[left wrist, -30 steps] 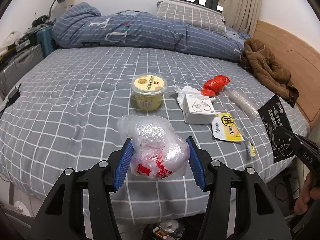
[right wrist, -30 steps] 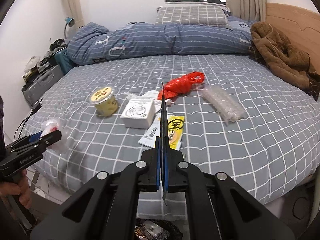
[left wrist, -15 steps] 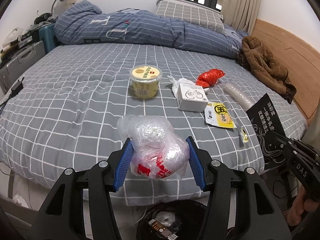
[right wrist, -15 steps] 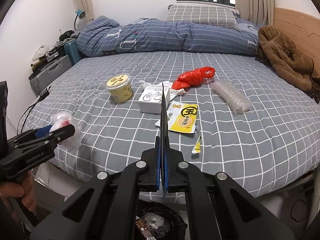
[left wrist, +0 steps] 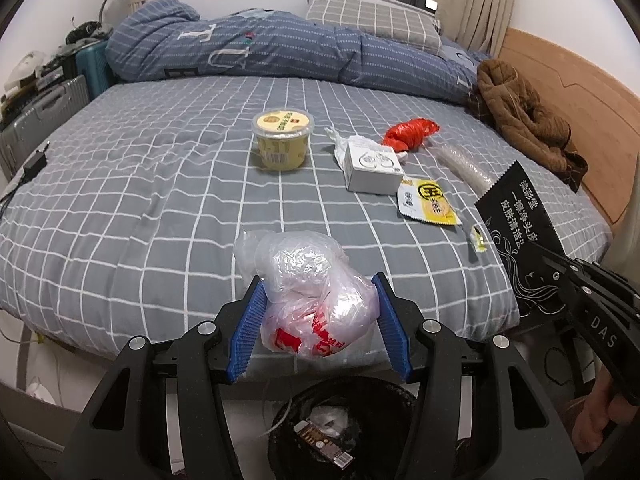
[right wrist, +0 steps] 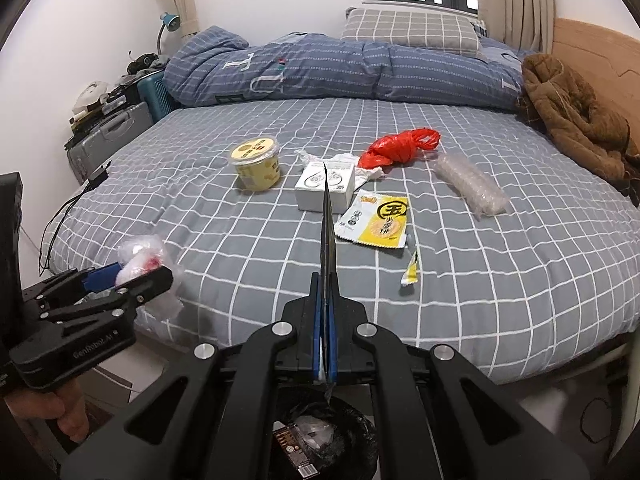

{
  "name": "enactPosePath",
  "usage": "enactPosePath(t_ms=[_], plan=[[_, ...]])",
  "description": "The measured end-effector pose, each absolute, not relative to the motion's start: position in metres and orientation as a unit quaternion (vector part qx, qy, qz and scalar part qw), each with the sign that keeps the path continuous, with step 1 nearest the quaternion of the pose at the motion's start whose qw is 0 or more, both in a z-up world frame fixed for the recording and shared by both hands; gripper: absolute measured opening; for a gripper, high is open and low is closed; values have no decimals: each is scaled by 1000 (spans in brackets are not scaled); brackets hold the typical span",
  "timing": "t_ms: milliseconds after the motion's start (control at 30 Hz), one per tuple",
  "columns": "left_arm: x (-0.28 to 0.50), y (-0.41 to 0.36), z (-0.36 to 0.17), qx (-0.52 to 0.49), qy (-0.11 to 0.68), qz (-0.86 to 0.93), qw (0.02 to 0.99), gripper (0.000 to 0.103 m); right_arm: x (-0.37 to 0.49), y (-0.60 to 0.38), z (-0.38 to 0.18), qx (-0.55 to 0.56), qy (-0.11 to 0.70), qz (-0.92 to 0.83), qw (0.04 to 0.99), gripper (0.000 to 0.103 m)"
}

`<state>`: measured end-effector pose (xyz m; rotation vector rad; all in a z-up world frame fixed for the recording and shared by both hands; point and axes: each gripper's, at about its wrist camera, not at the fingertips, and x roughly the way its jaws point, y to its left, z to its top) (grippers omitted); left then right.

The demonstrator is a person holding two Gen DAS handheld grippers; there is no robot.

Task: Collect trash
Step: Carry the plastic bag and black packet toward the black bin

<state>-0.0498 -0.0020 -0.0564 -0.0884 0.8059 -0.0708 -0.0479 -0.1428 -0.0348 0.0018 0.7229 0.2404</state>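
Left view: your left gripper (left wrist: 318, 322) clamps a bag (left wrist: 312, 300) above the bin (left wrist: 340, 432), not yet dropped. Right view: your right gripper (right wrist: 326, 344) pinches a black packet (right wrist: 328, 232); cup (right wrist: 256, 164), box (right wrist: 324, 186) and wrapper (right wrist: 376, 218) remain on the bed (right wrist: 480, 300).

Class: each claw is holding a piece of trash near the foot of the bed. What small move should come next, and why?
Probably carry the left claw, closed on the crumpled plastic bag, a little further back and down over the bin before opening. The bin's mouth shows just below the claw, but the bag seems to hang above the bed's edge.
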Motion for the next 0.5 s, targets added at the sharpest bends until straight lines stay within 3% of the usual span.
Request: enactPosePath(t_ms=[500], plan=[[-76, -7, -77, -42, 411, -38, 910, 53, -73, -135, -56, -2, 379, 129, 916, 2]])
